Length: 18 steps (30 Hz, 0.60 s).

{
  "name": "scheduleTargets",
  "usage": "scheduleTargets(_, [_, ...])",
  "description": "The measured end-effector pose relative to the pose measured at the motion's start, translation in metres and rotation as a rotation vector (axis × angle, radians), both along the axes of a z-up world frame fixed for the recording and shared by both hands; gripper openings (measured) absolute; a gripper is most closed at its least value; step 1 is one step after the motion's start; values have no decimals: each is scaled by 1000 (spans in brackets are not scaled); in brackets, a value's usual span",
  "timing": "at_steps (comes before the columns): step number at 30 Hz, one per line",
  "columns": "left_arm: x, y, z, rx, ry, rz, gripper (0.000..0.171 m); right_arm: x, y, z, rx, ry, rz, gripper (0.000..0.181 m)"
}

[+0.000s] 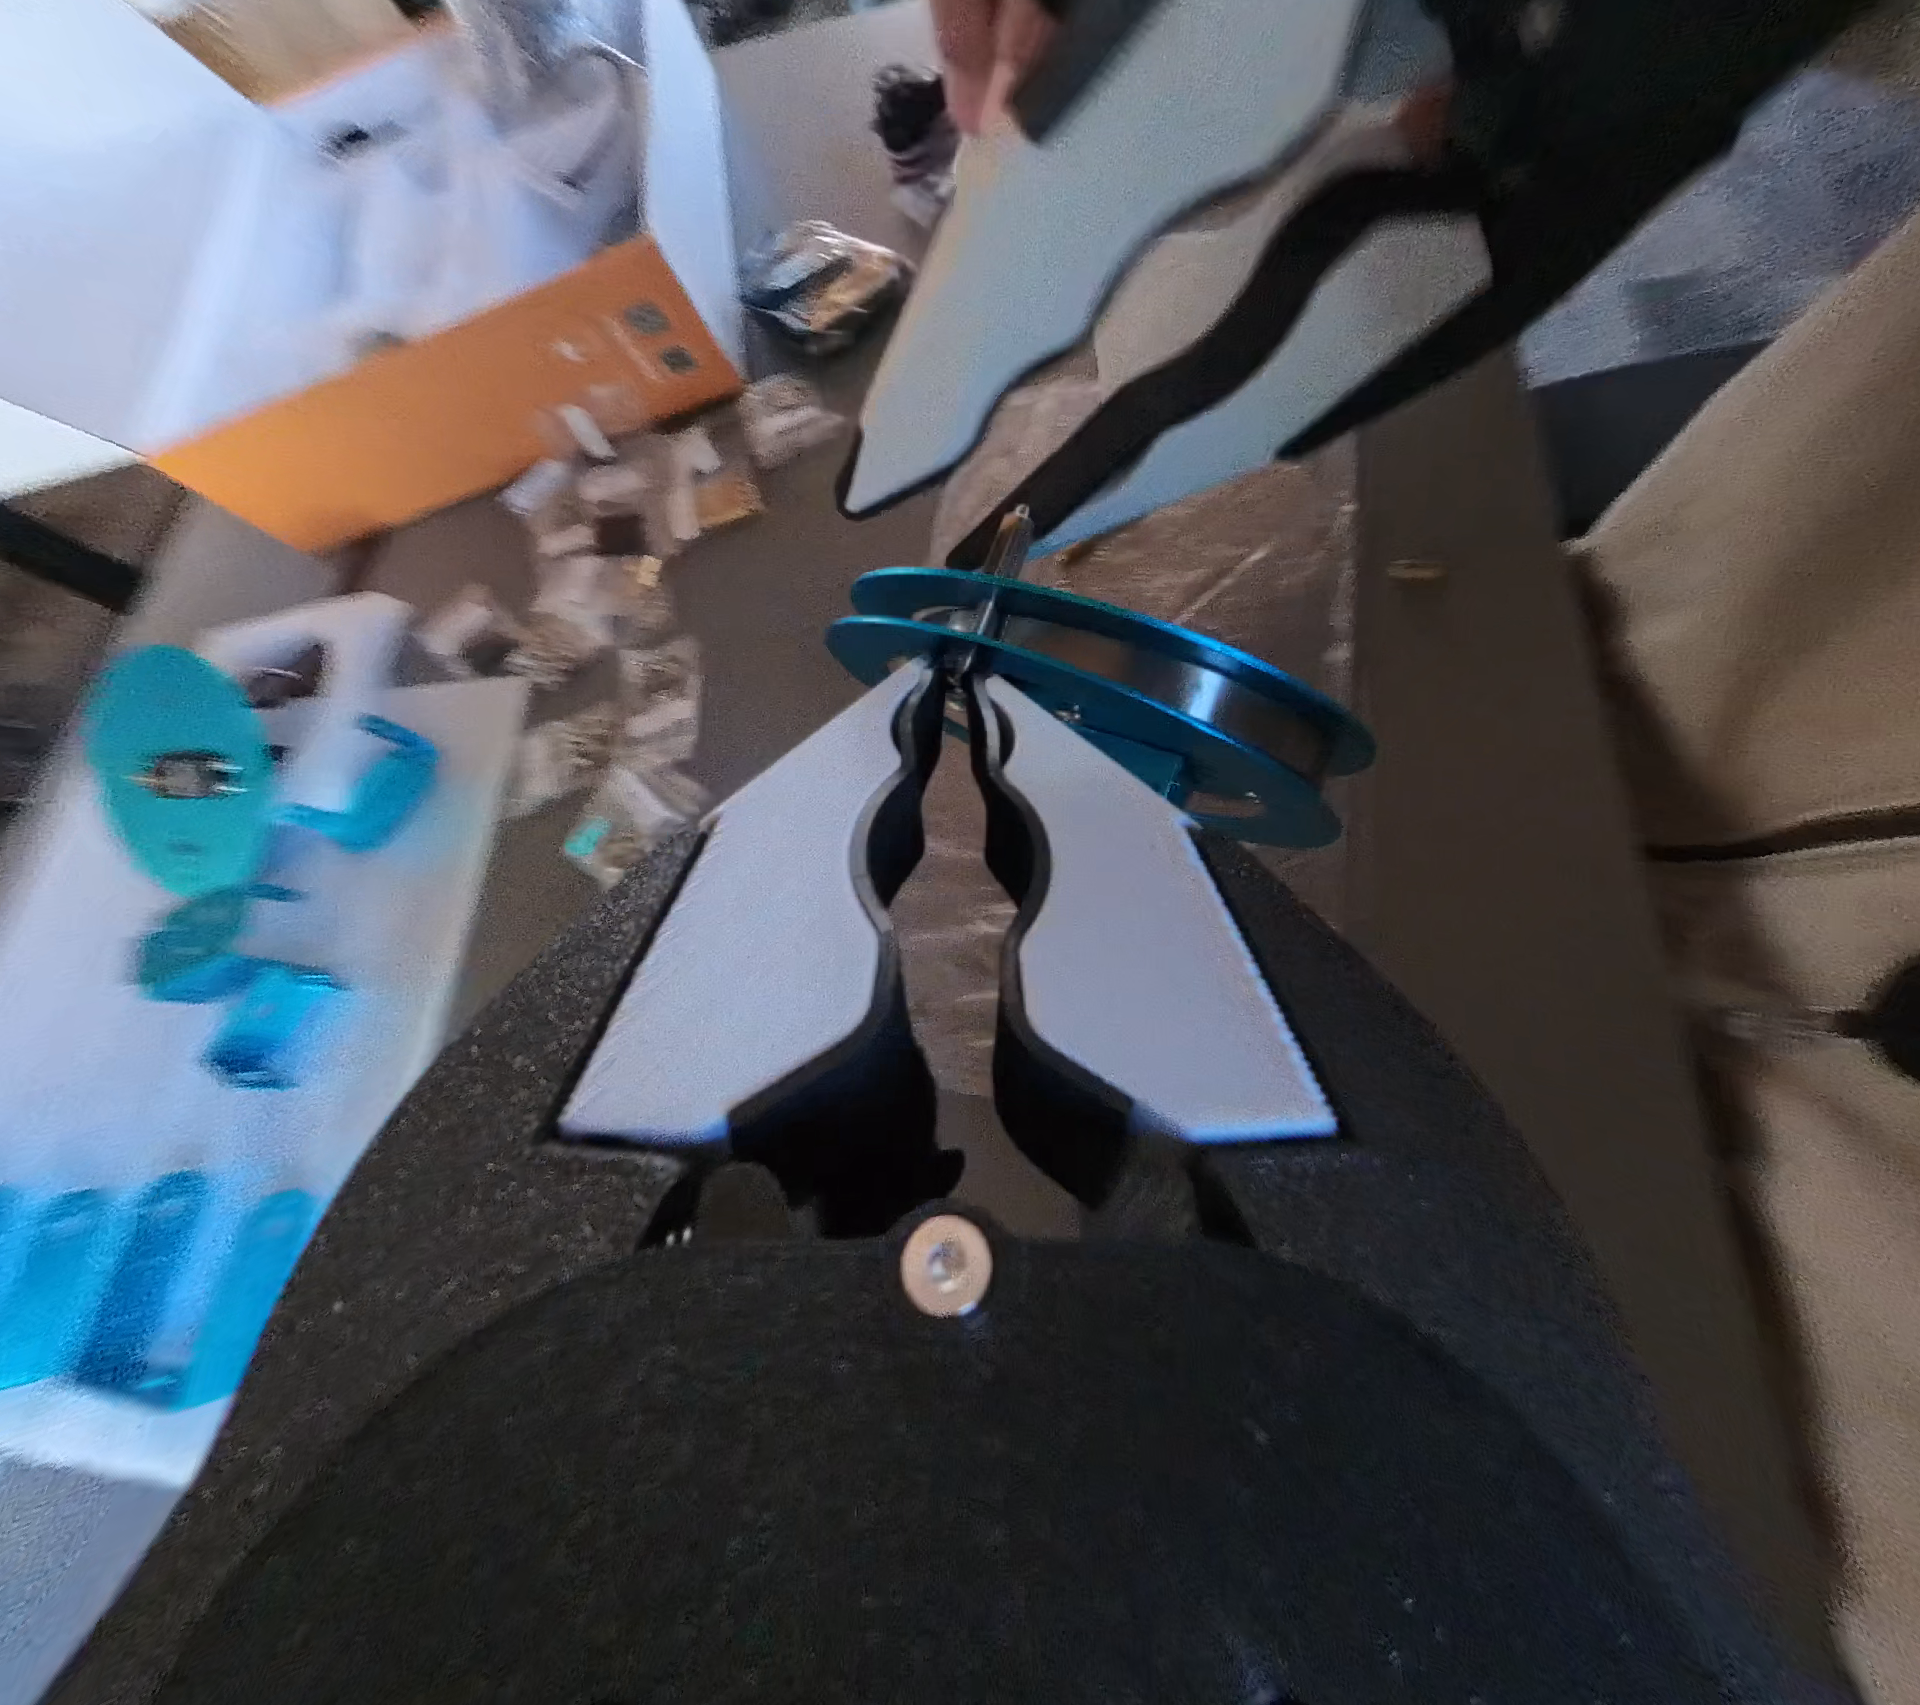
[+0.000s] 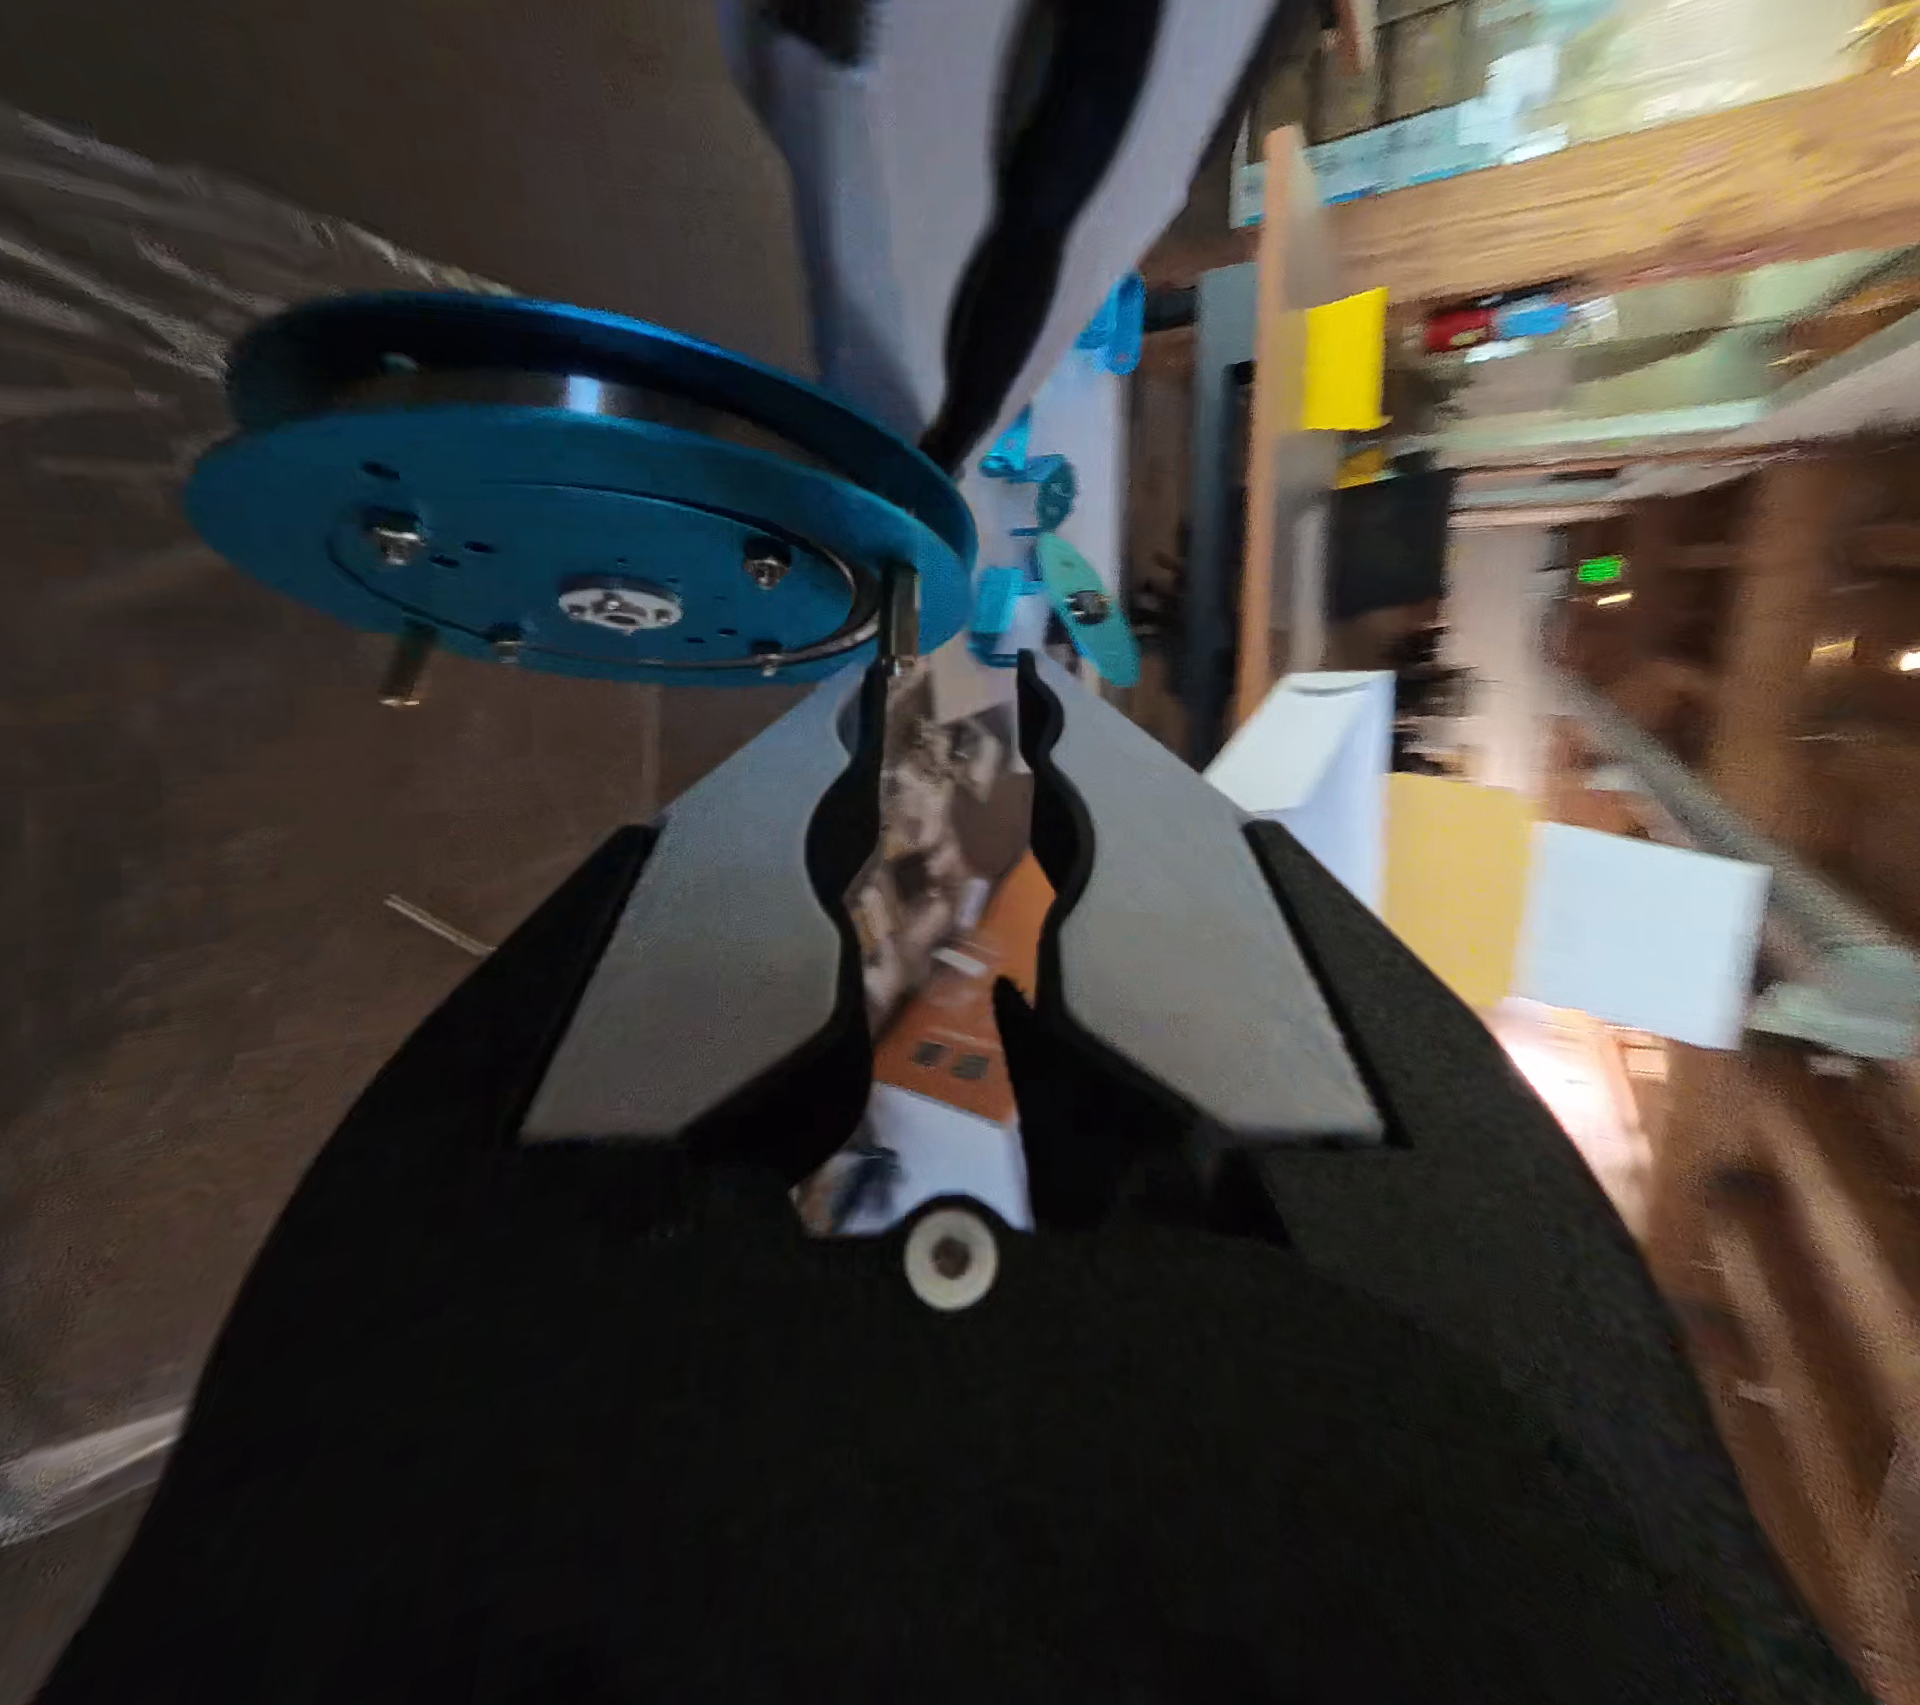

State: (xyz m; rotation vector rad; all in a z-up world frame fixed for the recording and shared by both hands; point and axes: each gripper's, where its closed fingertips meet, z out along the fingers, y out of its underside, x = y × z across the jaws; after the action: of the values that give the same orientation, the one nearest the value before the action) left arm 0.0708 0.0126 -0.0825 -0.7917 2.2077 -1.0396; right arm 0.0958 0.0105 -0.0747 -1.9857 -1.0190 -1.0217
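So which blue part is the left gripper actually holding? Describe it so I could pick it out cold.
Start from the left gripper, shut at centre frame above the brown floor. At its tips sits the blue double-disc assembly: two round plates stacked with a gap, joined by metal standoffs. The loose blue parts on the white sheet at left are single pieces; only this one is stacked and held aloft.

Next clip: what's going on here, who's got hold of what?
A person works two handheld grippers in mid-air. The left gripper is shut on the rim of a blue round disc assembly, two metal plates stacked around a dark core with small silver standoffs. The right gripper is open, its fingers right at one standoff on the disc's edge, not closed on it. Blue metal parts lie on a white sheet to the left, beside an orange box.
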Motion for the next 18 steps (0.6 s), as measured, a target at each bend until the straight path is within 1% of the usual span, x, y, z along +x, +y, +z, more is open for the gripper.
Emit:
scheduleTargets(2, [-2,-3,-2,-83,85,-9,1,-11,-1,-4,24,-124,49,21])
scheduleTargets(4, [-2,-3,-4,-147,150,-7,1,-17,-1,-2,69,-230,70,18])
scheduleTargets(7, [-4,-5,-5,-219,219,-12,1,-24,-3,-1,112,-275,86,11])
scheduleTargets(11, [-4,-8,-8,-254,264,-19,2,-18,-3,-5,109,-338,63,9])
scheduleTargets(13, [-2,-8,-10,-205,229,-21,2,-14,-2,-6,103,-368,54,5])
scheduleTargets(15, [0,-6,-12,-131,169,-16,1,-11,-1,-9,86,-335,26,5])
scheduleTargets(16, [0,-6,-14,-69,126,-16,1,-11,-1,-11,58,-288,18,5])
scheduleTargets(17, [1,-6,-16,11,72,-16,2,-11,-1,-15,12,-194,4,5])
scheduleTargets(18, [1,-6,-18,99,8,-11,2,-12,-3,-20,-47,-54,-12,4])
